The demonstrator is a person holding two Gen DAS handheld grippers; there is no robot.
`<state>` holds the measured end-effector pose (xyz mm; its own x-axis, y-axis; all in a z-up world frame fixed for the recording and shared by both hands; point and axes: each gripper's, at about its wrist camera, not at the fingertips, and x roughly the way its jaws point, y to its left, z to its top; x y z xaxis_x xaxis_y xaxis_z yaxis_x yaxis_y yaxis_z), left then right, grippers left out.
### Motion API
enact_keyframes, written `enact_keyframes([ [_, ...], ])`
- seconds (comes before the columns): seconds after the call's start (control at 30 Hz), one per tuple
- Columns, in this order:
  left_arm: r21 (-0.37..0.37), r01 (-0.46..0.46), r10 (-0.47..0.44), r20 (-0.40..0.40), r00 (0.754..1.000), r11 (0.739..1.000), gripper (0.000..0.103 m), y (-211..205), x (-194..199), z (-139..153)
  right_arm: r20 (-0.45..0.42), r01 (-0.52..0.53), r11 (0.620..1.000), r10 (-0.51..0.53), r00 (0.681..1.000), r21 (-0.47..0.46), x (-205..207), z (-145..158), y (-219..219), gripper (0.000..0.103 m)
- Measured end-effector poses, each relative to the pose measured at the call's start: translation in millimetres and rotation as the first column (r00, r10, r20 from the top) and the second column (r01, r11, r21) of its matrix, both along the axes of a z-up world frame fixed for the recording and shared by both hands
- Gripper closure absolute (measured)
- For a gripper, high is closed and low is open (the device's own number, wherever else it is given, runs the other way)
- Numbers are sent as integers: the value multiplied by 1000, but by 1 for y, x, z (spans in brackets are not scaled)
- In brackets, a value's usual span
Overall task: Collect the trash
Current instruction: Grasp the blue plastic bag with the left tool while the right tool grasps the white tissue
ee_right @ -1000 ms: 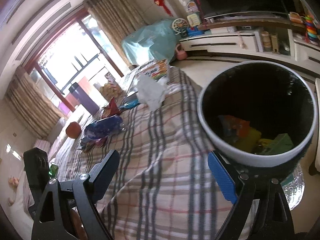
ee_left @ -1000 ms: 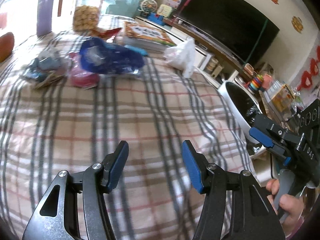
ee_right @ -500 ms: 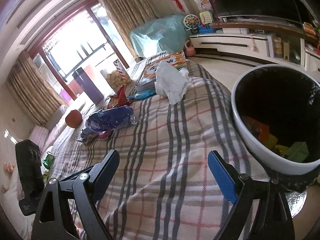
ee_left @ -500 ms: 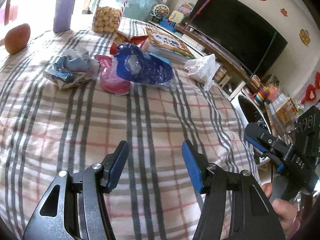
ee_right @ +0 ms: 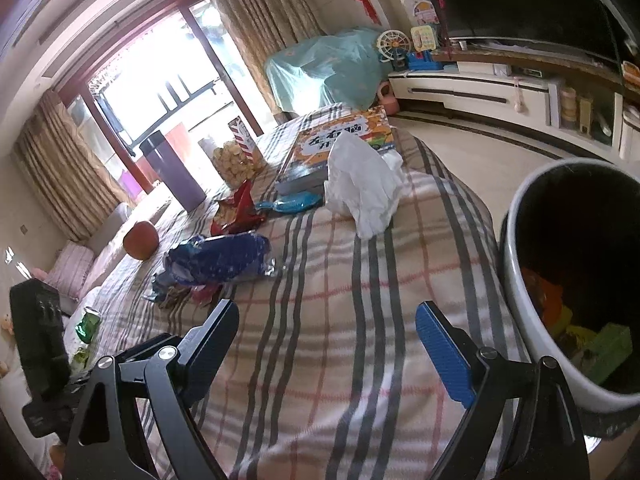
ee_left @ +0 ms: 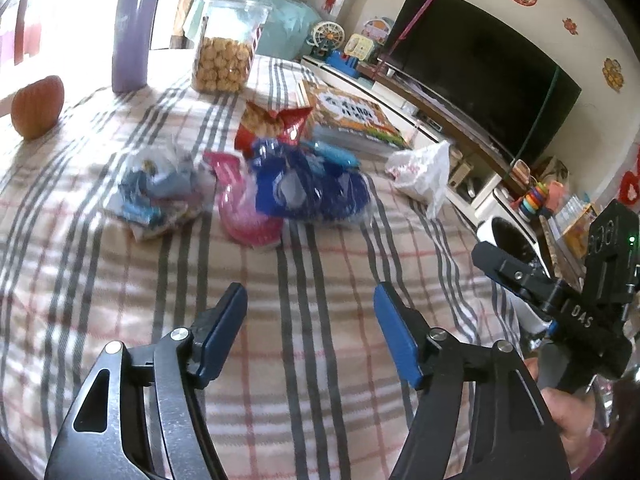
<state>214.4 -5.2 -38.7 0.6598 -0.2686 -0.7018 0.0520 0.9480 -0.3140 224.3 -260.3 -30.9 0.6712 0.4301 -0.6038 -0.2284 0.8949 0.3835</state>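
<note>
Wrappers lie on the plaid-covered table: a blue foil bag, a pink wrapper, a crumpled pale-blue pack, a red snack bag and a white plastic bag. My left gripper hovers over bare cloth short of the pile, its jaws opening with nothing between them. My right gripper stands open and empty over the cloth beside the white bin, which holds several scraps. The right gripper's body shows at the left wrist view's right edge.
A cookie jar, a purple flask, an orange fruit and a boxed book stand at the table's far side. A TV and low cabinet line the wall. A hand holds the right gripper.
Both views have swung away from the bin toward the wrapper pile, which now lies nearer. The left gripper's jaws have spread wider; the right gripper's have not changed.
</note>
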Motion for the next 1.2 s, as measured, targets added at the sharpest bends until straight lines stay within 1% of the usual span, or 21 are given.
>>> enact_keyframes([
  [0.23, 15, -19, 19, 20, 1000, 1000, 33, 8, 23, 6, -10, 7, 1000, -7, 1000, -10, 25, -5, 4, 12],
  [0.43, 11, -23, 22, 20, 1000, 1000, 33, 9, 39, 6, -27, 26, 1000, -26, 999, -7, 50, -8, 2, 12],
  [0.63, 9, -14, 14, 22, 1000, 1000, 33, 5, 51, 7, -24, 35, 999, -35, 999, -7, 69, -7, 1, 12],
  [0.73, 8, -13, 13, 26, 1000, 1000, 33, 3, 56, 7, -20, 39, 999, -39, 999, -23, 79, -6, 4, 12],
  [0.97, 37, -11, 10, 42, 999, 999, 34, -2, 61, 6, -51, 55, 998, -57, 997, -38, 100, -16, 8, 13],
  [1.0, 45, -10, 8, 45, 999, 999, 39, -3, 62, 5, -46, 55, 998, -57, 997, -42, 101, -17, 8, 14],
  [1.03, 49, -9, 6, 45, 999, 999, 49, -4, 62, 5, -40, 57, 997, -59, 997, -50, 101, -17, 8, 20],
  [1.07, 53, -1, -2, 40, 999, 999, 54, -6, 63, 4, -37, 58, 997, -60, 998, -57, 101, -17, 8, 30],
  [1.1, 50, 10, -12, 33, 999, 999, 66, -7, 64, 2, -38, 57, 996, -59, 998, -63, 101, -17, 9, 37],
  [1.13, 48, 17, -18, 29, 999, 999, 78, -8, 65, 2, -43, 53, 997, -56, 997, -63, 101, -18, 9, 46],
  [1.17, 48, 23, -24, 26, 999, 999, 83, -9, 65, 1, -45, 51, 997, -54, 998, -65, 101, -18, 9, 46],
  [1.2, 49, 29, -30, 25, 999, 998, 91, -10, 65, 1, -39, 48, 997, -51, 998, -67, 99, -18, 9, 47],
])
